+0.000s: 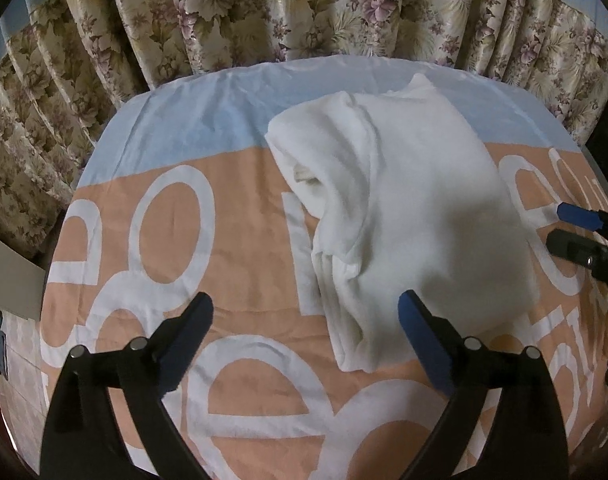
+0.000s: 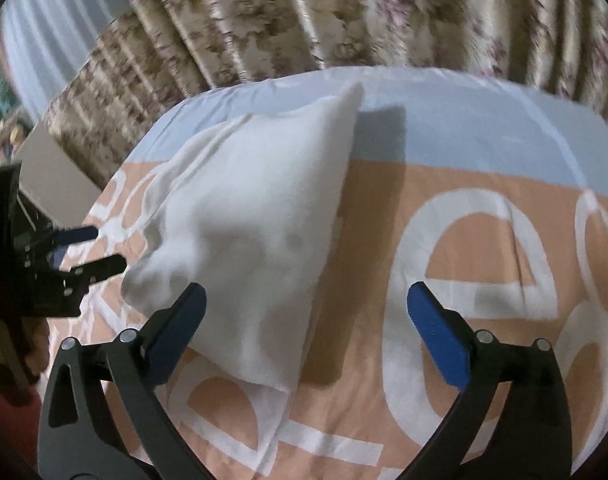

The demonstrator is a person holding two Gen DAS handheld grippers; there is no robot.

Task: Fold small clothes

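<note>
Left gripper [image 1: 305, 318]: jaws spread wide, nothing held, hovering just short of the near end of the white garment [image 1: 403, 208]. Right gripper [image 2: 305, 308]: likewise released and empty, poised over the garment's near corner; view slightly motion-blurred. Blue pads [image 1: 413, 320] on black plastic fingers, flat-faced. Garment lying on a surface covered by a printed cloth [image 1: 232, 320], peach and pale blue with large white letters; whether tabletop or bed, cannot tell. Already folded into a rough oblong, layered edges stacked along its left side, one far corner poking up. Soft knit, thin, matte, lightly creased. Judged light, limp, non-fragile; likely to sag and unfold if lifted by one layer. Best pinched through all stacked layers at near corners. Floral curtain [image 1: 264, 12] behind.
</note>
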